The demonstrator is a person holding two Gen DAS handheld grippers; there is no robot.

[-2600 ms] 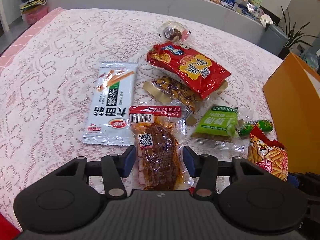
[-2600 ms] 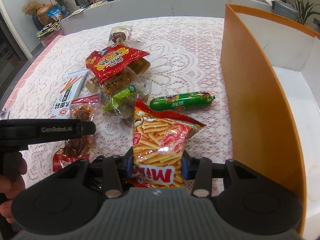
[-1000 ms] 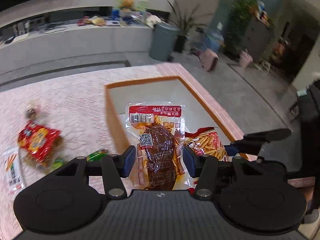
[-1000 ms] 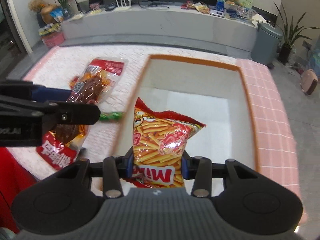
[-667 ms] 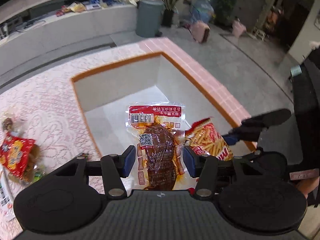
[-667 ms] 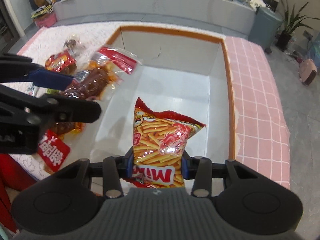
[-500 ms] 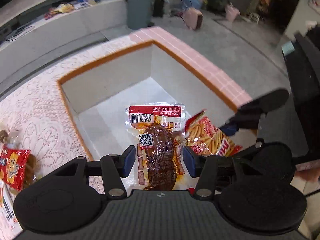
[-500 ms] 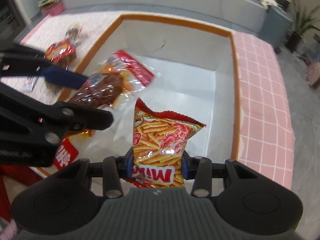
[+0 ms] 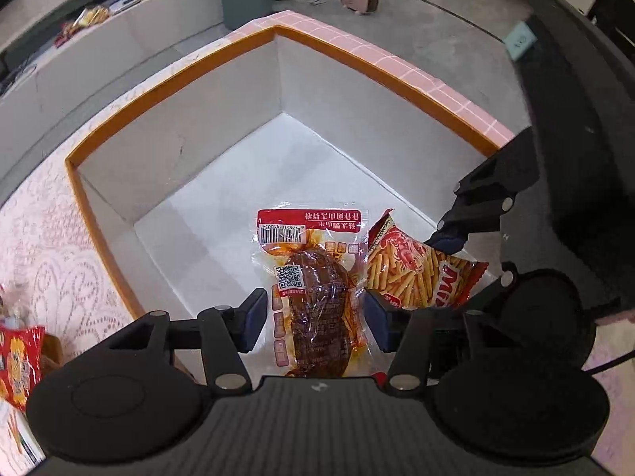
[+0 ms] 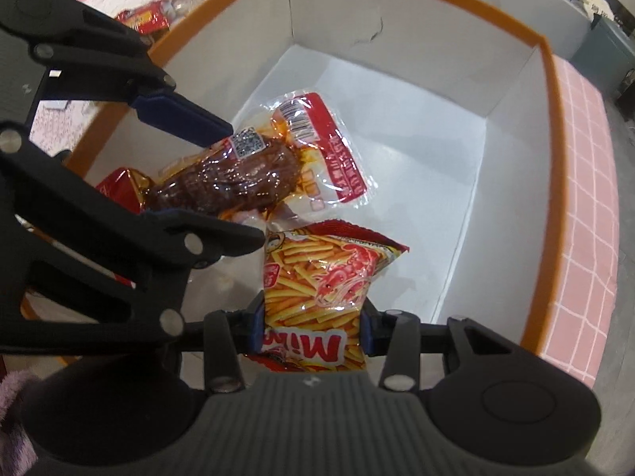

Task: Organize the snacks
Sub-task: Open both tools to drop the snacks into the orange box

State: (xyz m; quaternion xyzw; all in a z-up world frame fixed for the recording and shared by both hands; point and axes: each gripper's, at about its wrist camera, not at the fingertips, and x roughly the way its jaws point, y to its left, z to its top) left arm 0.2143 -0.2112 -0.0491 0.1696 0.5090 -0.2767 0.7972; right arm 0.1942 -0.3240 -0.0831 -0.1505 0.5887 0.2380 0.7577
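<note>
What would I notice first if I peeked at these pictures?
Probably two snack packs hanging over the white inside of the orange-rimmed box. The right hand-held gripper pinches the fries bag. Beside it, the left hand-held gripper is opening around the clear pack of brown meat.

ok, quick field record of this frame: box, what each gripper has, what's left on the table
box: orange-rimmed box, white inside
left gripper: above box, jaws opening, meat packet between them, gaps at both pads
right gripper: above box, shut on fries bag
table: red snack bag outside box
</note>
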